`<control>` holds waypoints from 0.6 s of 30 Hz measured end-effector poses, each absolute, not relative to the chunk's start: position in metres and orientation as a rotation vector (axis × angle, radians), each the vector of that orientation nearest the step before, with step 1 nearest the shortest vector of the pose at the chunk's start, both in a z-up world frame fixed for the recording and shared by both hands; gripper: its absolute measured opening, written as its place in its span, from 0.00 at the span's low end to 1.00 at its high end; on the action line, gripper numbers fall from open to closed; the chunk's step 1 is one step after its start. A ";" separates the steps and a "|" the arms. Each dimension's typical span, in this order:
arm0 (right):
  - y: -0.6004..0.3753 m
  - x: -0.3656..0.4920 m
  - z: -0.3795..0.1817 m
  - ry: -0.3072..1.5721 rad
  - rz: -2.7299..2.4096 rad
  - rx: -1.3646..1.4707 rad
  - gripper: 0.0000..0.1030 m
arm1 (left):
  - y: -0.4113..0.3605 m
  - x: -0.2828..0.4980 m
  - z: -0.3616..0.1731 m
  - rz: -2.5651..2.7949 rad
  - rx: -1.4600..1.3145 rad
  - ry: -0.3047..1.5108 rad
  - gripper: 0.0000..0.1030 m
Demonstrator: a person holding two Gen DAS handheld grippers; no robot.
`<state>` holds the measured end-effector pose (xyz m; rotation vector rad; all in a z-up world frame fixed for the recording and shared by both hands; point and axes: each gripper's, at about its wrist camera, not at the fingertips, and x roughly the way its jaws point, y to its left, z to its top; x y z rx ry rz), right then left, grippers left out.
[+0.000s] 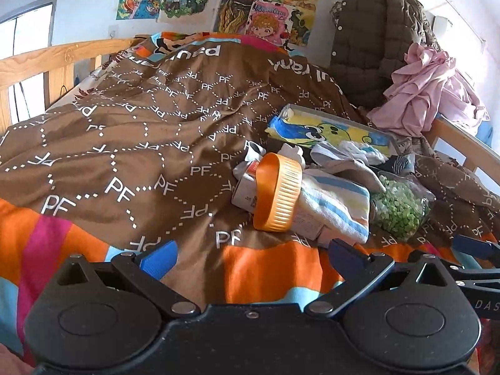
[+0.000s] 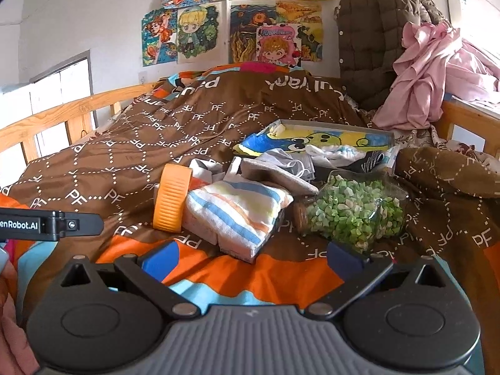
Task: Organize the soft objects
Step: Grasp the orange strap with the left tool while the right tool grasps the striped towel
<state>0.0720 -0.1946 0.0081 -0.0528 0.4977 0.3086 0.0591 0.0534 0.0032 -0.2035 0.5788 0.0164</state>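
Both grippers wide open over the quilt [image 1: 131, 131], nothing between the fingers: left gripper [image 1: 250, 254] spread above an orange patch, right gripper [image 2: 251, 257] just short of the clutter. Folded striped towel [image 2: 237, 209] dead centre in the right view, lying on a white box [image 2: 240, 251] whose edge pokes out beneath; from the left view, only the towel's side showing, behind an orange-capped jar [image 1: 275, 200] lying on its side. Bag of green bits [image 2: 353, 212] just right of the towel, touching the quilt. Small heap of socks [image 2: 331, 156] behind, spilling over the near edge of a cartoon-printed tray [image 2: 315, 136]. Brown padded jacket [image 1: 372, 47] and pink cloth [image 1: 422, 100] piled at the far right by the wooden rail [image 1: 47, 59]. Right view alone catching the left tool's black arm, lettered, at the left edge, plus a bit of hand in the lower-left corner; left view alone catching the right tool's blue tip at its right edge.
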 end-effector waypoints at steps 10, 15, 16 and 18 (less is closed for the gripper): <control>-0.204 0.081 0.006 0.500 0.281 -0.018 1.00 | 0.056 0.093 0.002 -0.055 -0.234 0.572 0.99; -0.207 0.084 0.003 0.509 0.269 -0.009 1.00 | 0.058 0.120 -0.002 -0.090 -0.252 0.587 0.99; -0.207 0.085 0.002 0.510 0.270 -0.010 1.00 | 0.058 0.126 -0.003 -0.098 -0.254 0.590 0.99; -0.206 0.086 0.000 0.512 0.277 -0.012 1.00 | 0.060 0.139 -0.005 -0.116 -0.263 0.601 0.99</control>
